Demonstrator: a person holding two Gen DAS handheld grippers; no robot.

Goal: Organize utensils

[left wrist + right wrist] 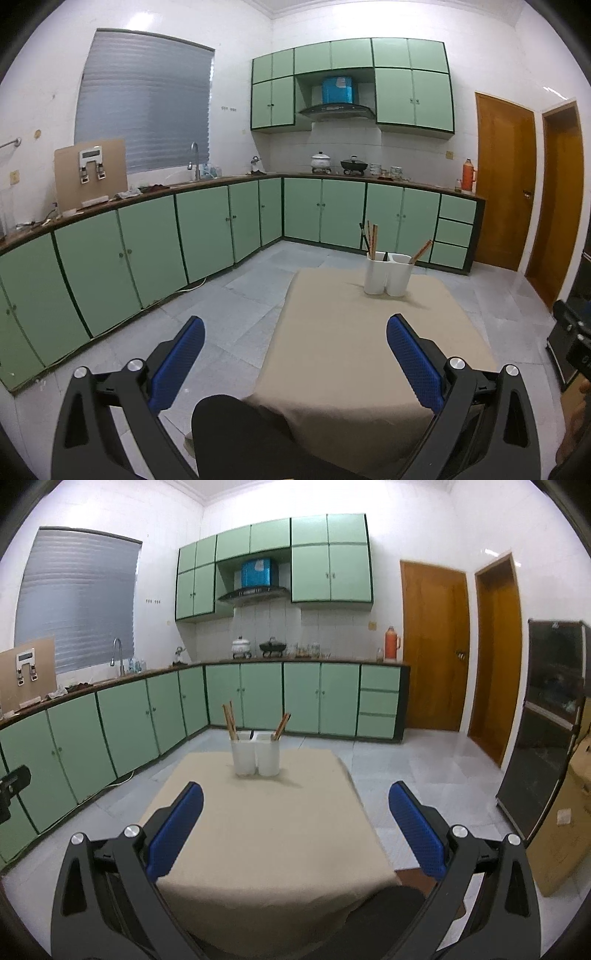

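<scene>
Ahead, a table covered by a beige cloth (266, 823) is seen standing on a pale grey tiled floor (417, 771) in a kitchen lined with green cabinets (122, 720) along the left and far walls. Two wooden doors (432, 646) are set in the right wall, and a dark glass-fronted cabinet (546, 716) is placed beside a cardboard box at the far right. Near the far edge of the cloth, a white two-compartment utensil holder (255, 756) is set upright; brown chopsticks (229, 720) are held in its left cup and another leaning pair in its right, with a dark utensil between. The rest of the cloth is left bare up to its near edge, where a dark-clothed knee (236, 424) is seen. The left gripper (295, 325) and the right gripper (295, 794) are both held spread wide, nothing pinched, well short of the holder, with open floor left on both sides of the table
</scene>
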